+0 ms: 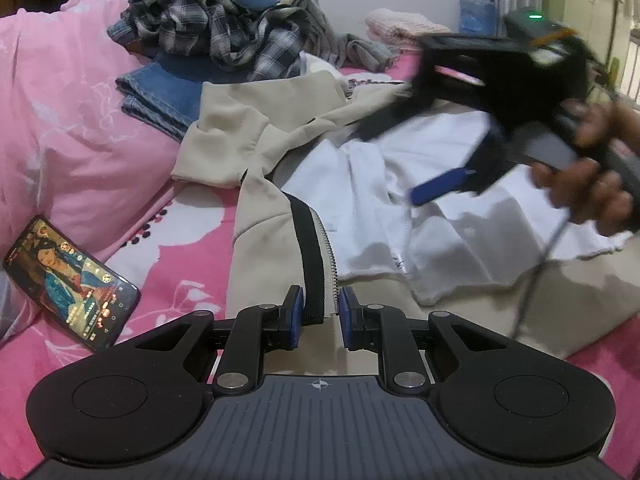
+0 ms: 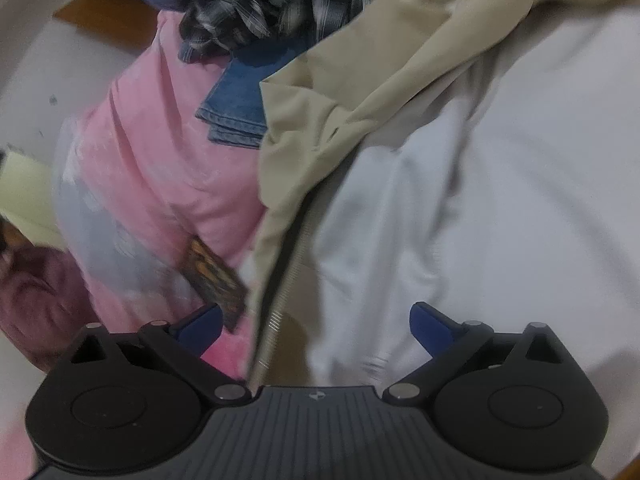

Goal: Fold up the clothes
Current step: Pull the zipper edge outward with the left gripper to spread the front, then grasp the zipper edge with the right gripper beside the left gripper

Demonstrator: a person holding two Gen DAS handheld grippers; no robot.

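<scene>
1. Beige jacket lies open on the pink bedspread, white lining up; a white garment is spread over its middle.
2. Left gripper: fingers drawn close, clamped on the jacket's black-trimmed zipper edge.
3. Right gripper: fingers wide apart, nothing between them; it hovers over the white cloth, blurred in both views.
4. Key relation: the zipper edge runs lengthwise away from the left fingers, toward the collar end. In the right wrist view the same edge passes just left of the open fingers, so the right hand is the free one to take a second hold.
5. Count: two grippers, one jacket, one white garment, one phone, one heap of unfolded clothes, one folded pair of jeans.
</scene>
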